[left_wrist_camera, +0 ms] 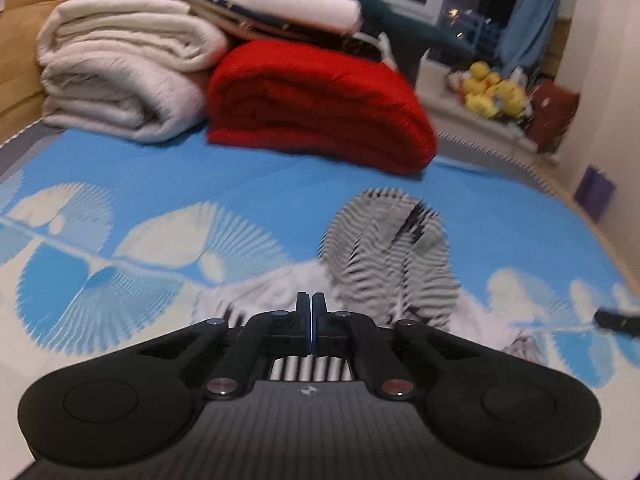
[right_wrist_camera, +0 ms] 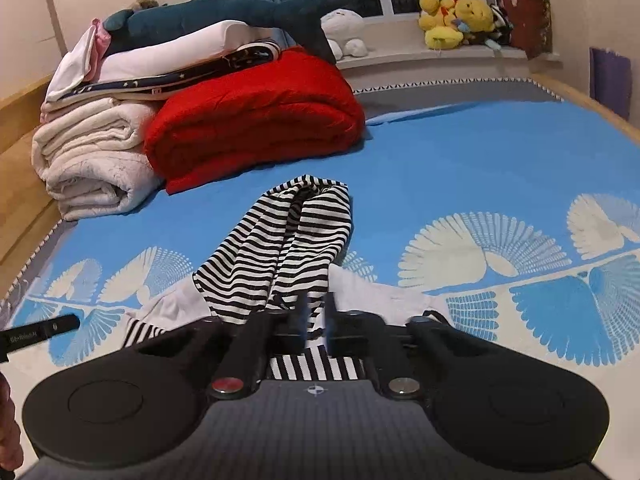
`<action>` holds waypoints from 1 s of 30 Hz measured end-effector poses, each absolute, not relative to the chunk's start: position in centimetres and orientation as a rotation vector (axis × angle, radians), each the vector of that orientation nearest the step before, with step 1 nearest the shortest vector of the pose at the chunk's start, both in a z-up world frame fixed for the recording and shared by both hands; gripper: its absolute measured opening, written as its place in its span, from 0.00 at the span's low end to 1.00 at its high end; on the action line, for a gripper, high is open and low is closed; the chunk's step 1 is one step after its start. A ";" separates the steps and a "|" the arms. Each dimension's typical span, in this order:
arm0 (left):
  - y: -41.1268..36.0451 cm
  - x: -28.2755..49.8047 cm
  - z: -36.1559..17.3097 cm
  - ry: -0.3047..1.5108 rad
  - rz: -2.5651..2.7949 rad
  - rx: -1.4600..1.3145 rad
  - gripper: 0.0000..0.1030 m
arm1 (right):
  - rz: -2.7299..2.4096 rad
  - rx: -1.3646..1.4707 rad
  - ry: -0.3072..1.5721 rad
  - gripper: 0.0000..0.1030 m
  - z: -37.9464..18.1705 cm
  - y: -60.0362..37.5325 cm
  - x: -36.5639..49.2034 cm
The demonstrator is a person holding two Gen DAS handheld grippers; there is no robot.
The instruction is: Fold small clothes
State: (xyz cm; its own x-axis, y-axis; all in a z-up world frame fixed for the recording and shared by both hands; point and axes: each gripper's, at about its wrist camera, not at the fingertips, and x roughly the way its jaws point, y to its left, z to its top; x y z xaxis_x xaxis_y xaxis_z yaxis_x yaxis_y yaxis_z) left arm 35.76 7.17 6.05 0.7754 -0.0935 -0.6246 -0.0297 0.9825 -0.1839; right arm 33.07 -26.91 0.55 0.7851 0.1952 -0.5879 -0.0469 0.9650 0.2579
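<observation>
A black-and-white striped garment [right_wrist_camera: 280,240] with a white part [right_wrist_camera: 168,304] lies crumpled on the blue patterned bed sheet [right_wrist_camera: 460,160]. My right gripper [right_wrist_camera: 315,312] is over its near edge, shut on a fold of striped cloth that shows between the fingers. In the left wrist view the same garment [left_wrist_camera: 384,248] is blurred, just beyond my left gripper [left_wrist_camera: 310,300], whose jaws are pressed together. I see no cloth between its pads. From the right wrist view the left gripper [right_wrist_camera: 76,322] sits left of the white part, with bare sheet between them.
A folded red blanket [right_wrist_camera: 256,120] and a stack of cream blankets [right_wrist_camera: 88,168] stand at the back left, with a plush shark [right_wrist_camera: 240,12] on top. Yellow plush toys [right_wrist_camera: 456,16] sit on the windowsill. A wooden bed frame [right_wrist_camera: 24,200] runs along the left.
</observation>
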 end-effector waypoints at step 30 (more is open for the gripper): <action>-5.8 69.1 -5.8 0.838 -0.019 -0.330 0.76 | 0.146 0.336 0.847 0.04 -2.8 -31.6 36.2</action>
